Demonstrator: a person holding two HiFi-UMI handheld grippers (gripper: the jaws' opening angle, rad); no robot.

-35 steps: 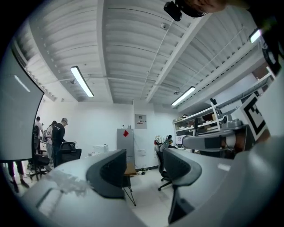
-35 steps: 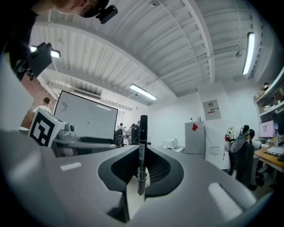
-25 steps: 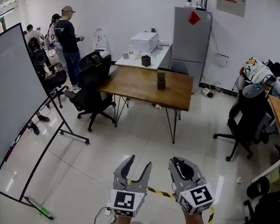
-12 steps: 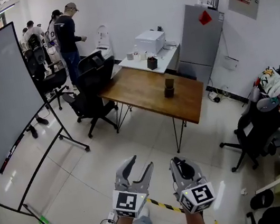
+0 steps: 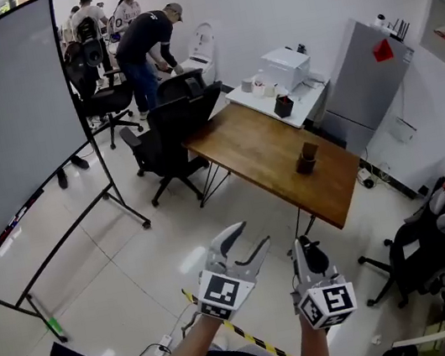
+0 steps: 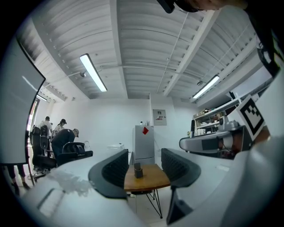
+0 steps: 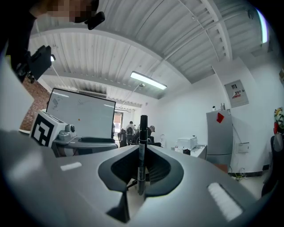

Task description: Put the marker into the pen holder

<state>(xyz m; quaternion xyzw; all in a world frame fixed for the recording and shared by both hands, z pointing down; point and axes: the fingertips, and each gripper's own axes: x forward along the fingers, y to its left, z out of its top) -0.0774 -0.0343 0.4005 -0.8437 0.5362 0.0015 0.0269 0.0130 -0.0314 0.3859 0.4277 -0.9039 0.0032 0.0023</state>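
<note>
A dark brown pen holder [image 5: 308, 158] stands on the wooden table [image 5: 261, 153] across the room. In the left gripper view the pen holder [image 6: 138, 170] shows far off between the jaws. My left gripper [image 5: 248, 238] is held in the air over the floor, open, with nothing between its fingers. My right gripper [image 5: 307, 248] is beside it, shut on a black marker [image 7: 142, 150]. The marker stands upright between the pads of that gripper [image 7: 142, 173]. Both grippers are well short of the table.
A large whiteboard on a wheeled stand [image 5: 11, 142] fills the left. Black office chairs [image 5: 175, 126] stand at the table's far side, with people [image 5: 146, 45] behind them. A grey fridge [image 5: 367, 79], a white table with a printer [image 5: 284, 68] and striped floor tape [image 5: 251, 340] are in view.
The head view has swung so that the wooden table lies nearer and more central. Both grippers have shifted right in the view. The marker stays clamped in the right gripper.
</note>
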